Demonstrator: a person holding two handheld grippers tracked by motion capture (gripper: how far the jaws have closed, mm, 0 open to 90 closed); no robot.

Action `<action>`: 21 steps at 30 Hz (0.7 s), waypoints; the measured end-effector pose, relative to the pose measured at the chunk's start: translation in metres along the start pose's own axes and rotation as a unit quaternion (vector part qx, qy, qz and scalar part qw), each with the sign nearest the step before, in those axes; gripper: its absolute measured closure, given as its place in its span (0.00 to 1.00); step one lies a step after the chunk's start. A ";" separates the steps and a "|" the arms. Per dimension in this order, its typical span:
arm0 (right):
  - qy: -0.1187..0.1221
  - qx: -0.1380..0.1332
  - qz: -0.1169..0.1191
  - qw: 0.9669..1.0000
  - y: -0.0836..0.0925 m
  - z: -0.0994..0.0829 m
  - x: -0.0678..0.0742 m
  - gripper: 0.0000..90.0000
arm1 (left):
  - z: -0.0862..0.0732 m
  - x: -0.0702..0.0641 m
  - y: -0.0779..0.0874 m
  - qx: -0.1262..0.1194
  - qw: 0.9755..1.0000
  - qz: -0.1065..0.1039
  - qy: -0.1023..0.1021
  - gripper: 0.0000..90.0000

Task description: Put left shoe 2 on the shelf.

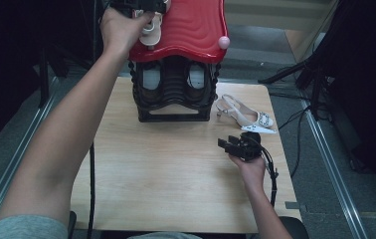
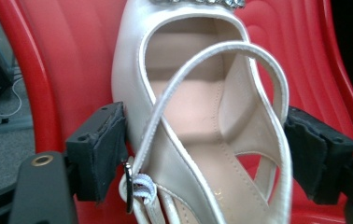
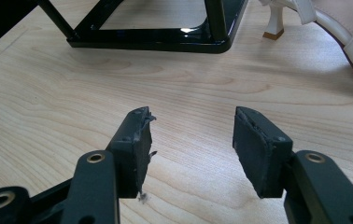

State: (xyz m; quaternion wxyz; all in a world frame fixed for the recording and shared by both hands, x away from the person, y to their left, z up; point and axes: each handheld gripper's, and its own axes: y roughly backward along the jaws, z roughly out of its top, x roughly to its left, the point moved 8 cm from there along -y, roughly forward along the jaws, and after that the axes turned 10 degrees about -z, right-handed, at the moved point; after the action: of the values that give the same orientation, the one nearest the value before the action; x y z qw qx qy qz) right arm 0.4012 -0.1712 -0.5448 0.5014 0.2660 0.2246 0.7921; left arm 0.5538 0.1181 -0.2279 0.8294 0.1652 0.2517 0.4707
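One cream slingback shoe (image 2: 198,116) with a jewelled toe lies on the red top tier (image 2: 48,70) of the shoe rack (image 1: 173,94), between the spread jaws of the left hand-held gripper (image 2: 205,154), while the right hand-held gripper (image 3: 191,140) gapes empty above the desk (image 3: 48,107).
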 end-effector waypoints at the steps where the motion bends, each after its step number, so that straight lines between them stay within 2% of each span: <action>1: 0.000 0.000 0.000 1.000 0.000 0.000 0.000 0.53 | 0.000 0.000 0.000 0.000 1.000 0.000 0.000 0.23; 10: 0.000 0.001 -0.001 1.000 0.000 0.000 0.000 0.53 | 0.008 -0.003 0.013 0.011 1.000 -0.018 0.004 0.25; 13: -0.001 0.002 -0.001 1.000 0.000 0.000 -0.001 0.53 | 0.012 -0.003 0.021 0.006 1.000 -0.020 0.003 0.26; 21: 0.000 0.002 0.001 1.000 -0.001 0.000 0.000 0.53 | 0.014 0.009 0.041 0.005 1.000 -0.021 0.002 0.29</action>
State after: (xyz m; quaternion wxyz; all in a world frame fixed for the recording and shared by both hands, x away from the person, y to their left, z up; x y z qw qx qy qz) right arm 0.4016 -0.1711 -0.5454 0.5001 0.2672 0.2255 0.7922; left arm 0.5370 0.1465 -0.1981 0.8374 0.1632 0.2596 0.4526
